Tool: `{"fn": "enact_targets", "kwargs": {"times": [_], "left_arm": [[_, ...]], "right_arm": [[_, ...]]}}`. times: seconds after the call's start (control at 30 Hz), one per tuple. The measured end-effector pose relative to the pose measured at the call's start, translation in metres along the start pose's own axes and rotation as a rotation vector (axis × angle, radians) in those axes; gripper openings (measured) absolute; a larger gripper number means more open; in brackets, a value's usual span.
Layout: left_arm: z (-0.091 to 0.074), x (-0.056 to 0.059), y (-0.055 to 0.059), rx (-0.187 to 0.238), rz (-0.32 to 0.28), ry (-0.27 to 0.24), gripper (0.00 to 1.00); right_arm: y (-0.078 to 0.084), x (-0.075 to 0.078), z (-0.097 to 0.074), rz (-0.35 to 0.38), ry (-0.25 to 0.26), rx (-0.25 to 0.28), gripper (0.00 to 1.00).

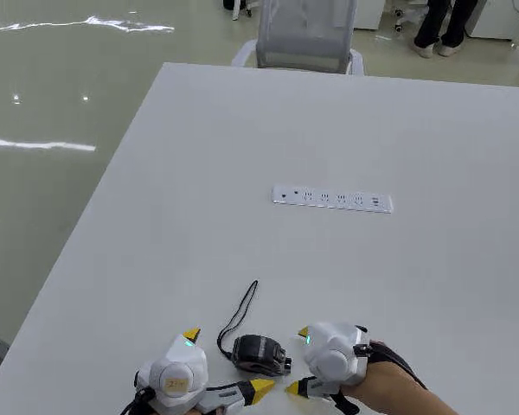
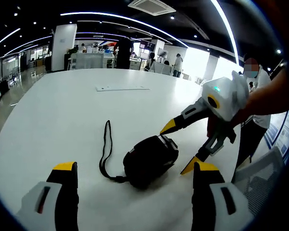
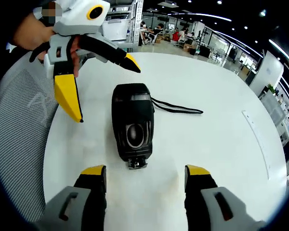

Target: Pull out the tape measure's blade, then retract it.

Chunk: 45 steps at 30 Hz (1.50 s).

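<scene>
Tape measure (image 1: 260,354) on table (image 1: 329,130), left tongs (image 1: 227,360) wide, right tongs (image 1: 297,360) wide, both empty

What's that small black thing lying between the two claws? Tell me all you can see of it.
It is a tape measure: a compact black case, plastic or rubbery by its look, with a round grey disc on its upward face. It lies flat on the white table. Its blade is in; just the metal hook pokes from one end. A thin black strap trails from the case across the table. The left gripper and right gripper flank it, open, not touching it.
</scene>
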<state>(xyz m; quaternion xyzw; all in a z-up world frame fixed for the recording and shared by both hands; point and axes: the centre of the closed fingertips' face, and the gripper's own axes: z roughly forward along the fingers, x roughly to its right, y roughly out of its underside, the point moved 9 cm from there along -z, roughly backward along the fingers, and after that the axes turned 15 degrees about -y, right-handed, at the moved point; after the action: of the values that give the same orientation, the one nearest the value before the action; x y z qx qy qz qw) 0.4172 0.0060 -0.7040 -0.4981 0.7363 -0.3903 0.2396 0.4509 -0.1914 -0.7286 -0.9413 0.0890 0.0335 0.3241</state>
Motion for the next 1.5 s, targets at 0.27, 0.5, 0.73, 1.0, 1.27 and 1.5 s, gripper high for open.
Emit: {"fn": "enact_targets", "kwargs": {"times": [0.27, 0.5, 0.73, 1.0, 1.27, 1.5], "left_arm": [[-0.017, -0.005, -0.01, 0.043, 0.02, 0.015, 0.99], [-0.033, -0.016, -0.012, 0.05, -0.009, 0.007, 0.99], [-0.053, -0.032, 0.003, 0.066, -0.025, 0.029, 0.99], [-0.076, -0.056, 0.018, 0.068, -0.027, 0.003, 0.99], [-0.099, -0.086, 0.03, 0.047, -0.023, -0.036, 0.99], [-0.117, -0.11, 0.027, 0.063, -0.03, -0.053, 0.99]], "right_arm": [[0.002, -0.009, -0.022, 0.102, 0.088, 0.068, 1.0], [0.016, -0.021, -0.047, 0.2, 0.187, 0.163, 1.0], [0.037, -0.043, -0.07, 0.277, 0.255, 0.249, 1.0], [0.071, -0.068, -0.101, 0.351, 0.327, 0.295, 1.0], [0.097, -0.086, -0.132, 0.419, 0.412, 0.322, 1.0], [0.125, -0.106, -0.154, 0.478, 0.457, 0.348, 1.0]]}}
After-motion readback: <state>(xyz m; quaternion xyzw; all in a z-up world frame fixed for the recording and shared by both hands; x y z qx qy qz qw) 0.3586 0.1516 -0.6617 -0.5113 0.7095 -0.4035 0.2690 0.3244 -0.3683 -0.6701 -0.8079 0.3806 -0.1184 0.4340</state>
